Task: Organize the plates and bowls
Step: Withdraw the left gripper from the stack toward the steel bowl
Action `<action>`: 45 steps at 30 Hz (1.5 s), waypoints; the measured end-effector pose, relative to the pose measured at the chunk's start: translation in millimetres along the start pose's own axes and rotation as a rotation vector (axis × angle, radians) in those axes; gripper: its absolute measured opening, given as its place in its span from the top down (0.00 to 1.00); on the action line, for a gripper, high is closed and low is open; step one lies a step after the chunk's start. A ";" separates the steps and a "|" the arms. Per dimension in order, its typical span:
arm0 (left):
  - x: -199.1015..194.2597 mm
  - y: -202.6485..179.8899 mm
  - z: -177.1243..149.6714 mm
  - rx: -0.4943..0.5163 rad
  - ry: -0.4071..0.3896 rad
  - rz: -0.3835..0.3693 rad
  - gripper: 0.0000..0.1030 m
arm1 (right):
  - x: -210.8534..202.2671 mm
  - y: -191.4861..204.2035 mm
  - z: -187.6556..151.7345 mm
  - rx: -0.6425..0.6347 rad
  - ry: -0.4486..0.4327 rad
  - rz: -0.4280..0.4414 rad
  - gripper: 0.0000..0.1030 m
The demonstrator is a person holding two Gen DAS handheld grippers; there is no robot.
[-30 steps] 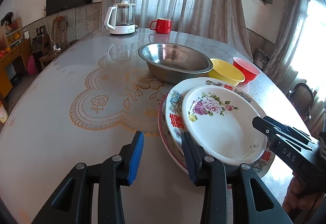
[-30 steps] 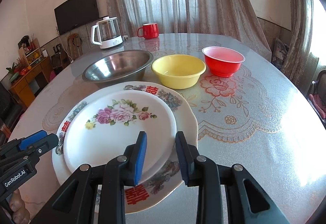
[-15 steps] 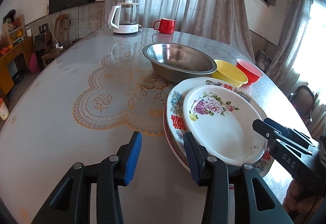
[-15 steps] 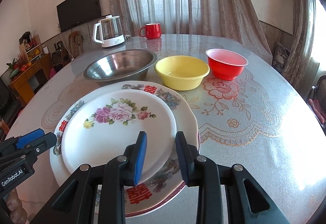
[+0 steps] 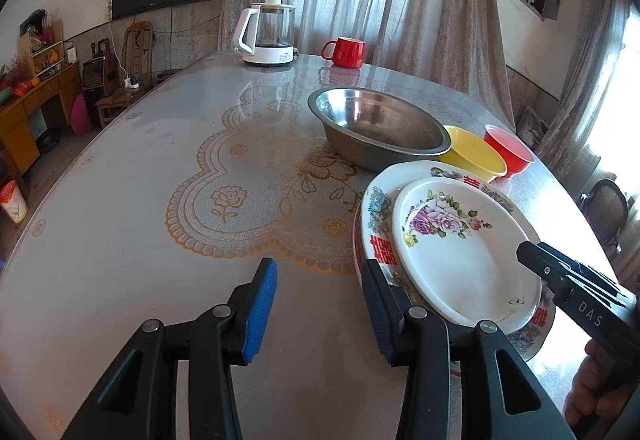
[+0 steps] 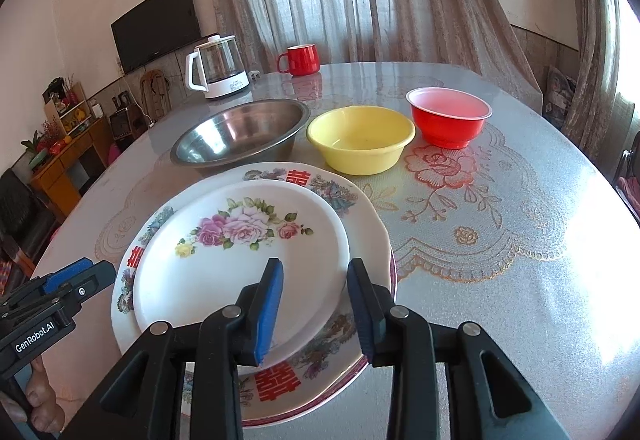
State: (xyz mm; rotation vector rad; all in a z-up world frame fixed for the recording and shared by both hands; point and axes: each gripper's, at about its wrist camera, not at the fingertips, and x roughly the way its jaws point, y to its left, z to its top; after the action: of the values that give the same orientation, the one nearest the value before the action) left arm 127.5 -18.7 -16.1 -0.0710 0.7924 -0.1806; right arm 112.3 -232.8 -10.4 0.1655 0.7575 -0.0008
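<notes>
The plates sit stacked at the near edge of the worktop [image 6: 520, 240]: a small rose plate [image 6: 240, 252] lies on a larger plate with red characters [image 6: 356, 216], and a thin red rim under that suggests a third beneath. Stacking small on large keeps the pile stable and compact, and probably marks the plate half of the job as done. Behind them stand the steel bowl [image 6: 240, 132], the yellow bowl [image 6: 360, 144] and the red bowl [image 6: 448, 116] in a row, near one another but not nested, so nesting them is likely what remains. The left claw [image 5: 320, 304] angles down at the stack's left edge, its jaws partly apart and just widened, with only bare worktop between them; its right finger lies beside the plate rims, and contact cannot be judged. The right claw [image 6: 316, 304] tilts down over the stack's near side, jaws narrowly apart and empty, above the rose plate's rim rather than pinching it.
</notes>
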 end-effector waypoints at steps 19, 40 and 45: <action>16.1 20.4 3.3 -0.027 0.055 0.100 0.56 | 11.0 -1.1 15.8 0.008 0.028 0.044 0.58; 34.9 47.3 34.7 -0.060 0.087 0.111 0.51 | 41.0 11.2 60.0 0.058 0.098 0.191 0.57; 42.0 57.4 43.0 -0.095 0.106 0.087 0.51 | 52.0 11.8 68.8 0.098 0.118 0.226 0.56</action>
State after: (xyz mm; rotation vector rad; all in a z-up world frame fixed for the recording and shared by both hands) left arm 194.8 29.6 -22.9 -0.1174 0.9084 -0.0640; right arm 197.8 -228.4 4.9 0.3459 0.8538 0.1878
